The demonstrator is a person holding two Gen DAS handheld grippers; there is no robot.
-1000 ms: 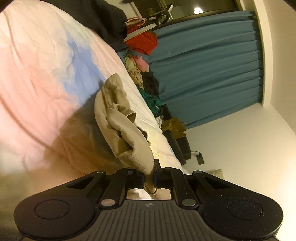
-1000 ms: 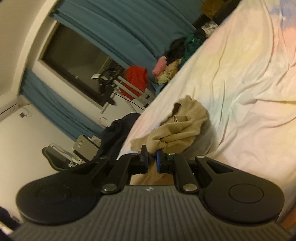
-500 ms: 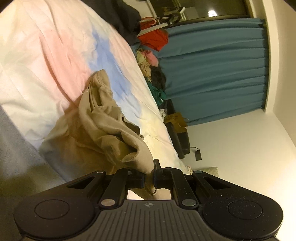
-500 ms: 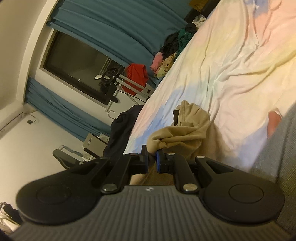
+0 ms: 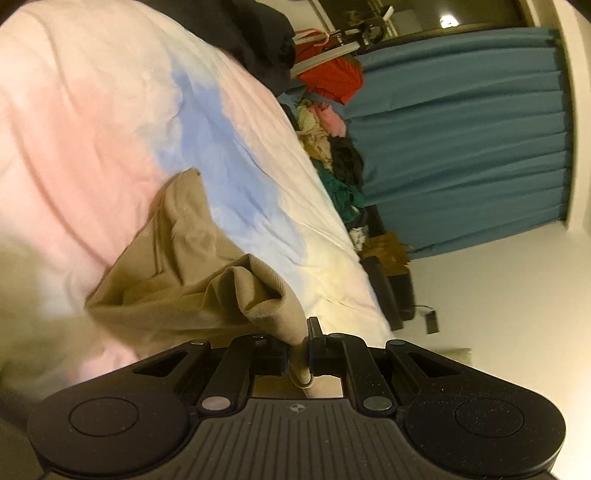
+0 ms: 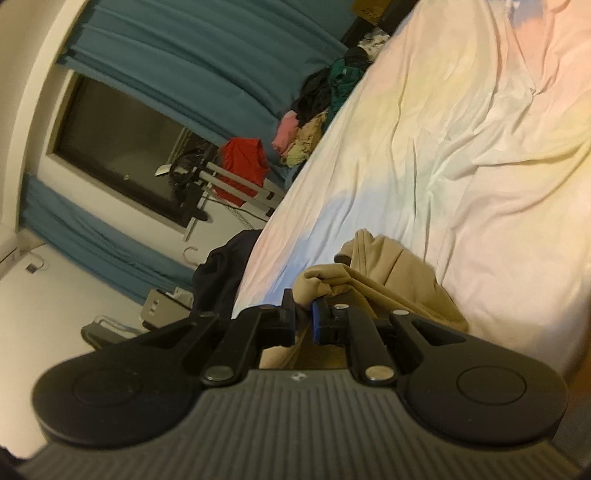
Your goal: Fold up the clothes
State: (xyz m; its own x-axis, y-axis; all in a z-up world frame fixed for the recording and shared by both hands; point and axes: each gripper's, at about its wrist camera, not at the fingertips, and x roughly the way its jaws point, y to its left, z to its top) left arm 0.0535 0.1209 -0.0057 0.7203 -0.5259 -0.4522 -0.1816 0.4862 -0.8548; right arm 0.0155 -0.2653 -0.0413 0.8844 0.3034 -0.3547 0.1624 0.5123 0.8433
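Observation:
A tan garment (image 5: 184, 258) lies bunched on the pastel bedsheet (image 5: 92, 129), and both grippers hold it. In the left wrist view my left gripper (image 5: 297, 349) is shut on a ribbed hem of the cloth, which runs up between the fingers. In the right wrist view the same tan garment (image 6: 388, 273) trails away over the bedsheet (image 6: 461, 147), and my right gripper (image 6: 303, 314) is shut on a rolled edge of it. The stretch of cloth between the two grips is hidden below the gripper bodies.
A dark garment (image 5: 255, 33) lies at the bed's far edge. A pile of mixed clothes (image 6: 321, 110) sits beside the bed near teal curtains (image 5: 461, 140). A red cloth (image 6: 243, 166) hangs on a metal rack by the window.
Both grippers have kept their hold on the tan garment and shifted over the bed. The grey fabric that edged both views half a second ago is gone from the left view.

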